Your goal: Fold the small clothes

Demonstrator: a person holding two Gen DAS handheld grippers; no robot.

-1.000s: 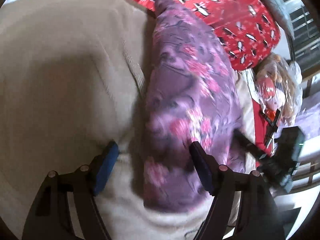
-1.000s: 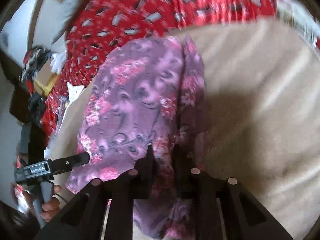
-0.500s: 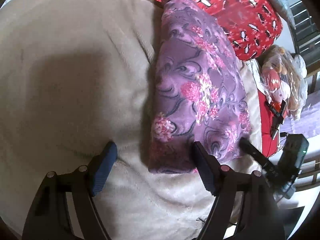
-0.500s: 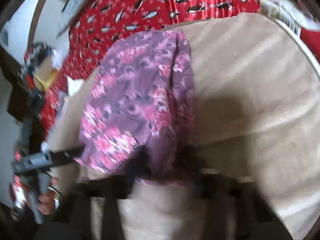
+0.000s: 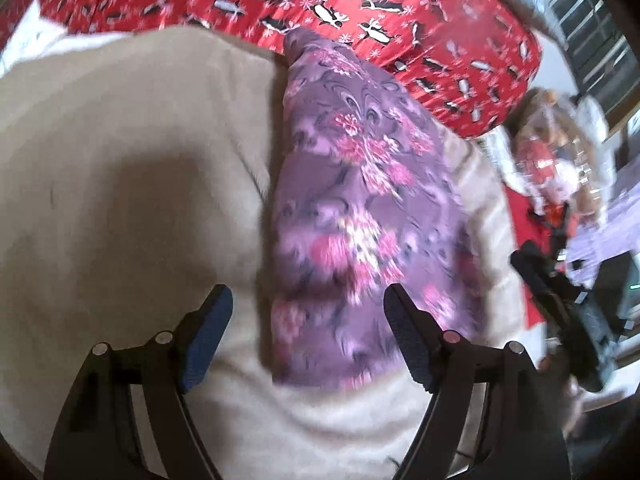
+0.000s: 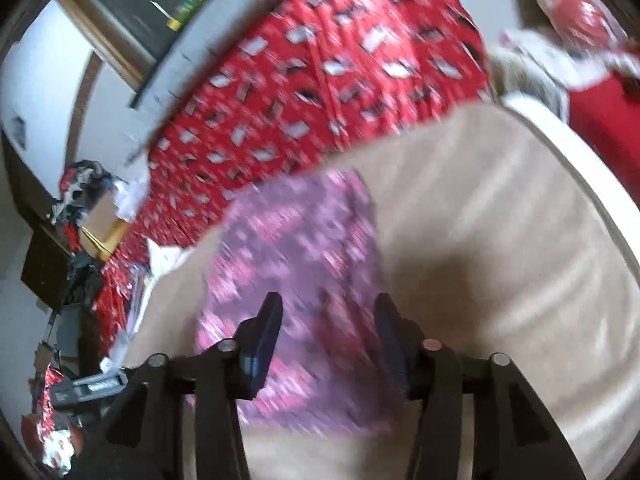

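Folded purple floral-print fabric garment [image 5: 360, 216] lies flat as a long strip on the beige fleece blanket [image 5: 132, 168], its far tip reaching the red bedspread with black-and-white penguin print [image 5: 400, 12]. Left gripper [image 5: 306, 300] hangs wide open over the garment's near end, blue-padded fingers [image 5: 208, 332] apart, nothing held. Right gripper [image 6: 326, 308], blurred, is partly open above the near edge of the same garment, fingers apart on either side, gripping nothing; a dark shadow sits on the blanket just right of it.
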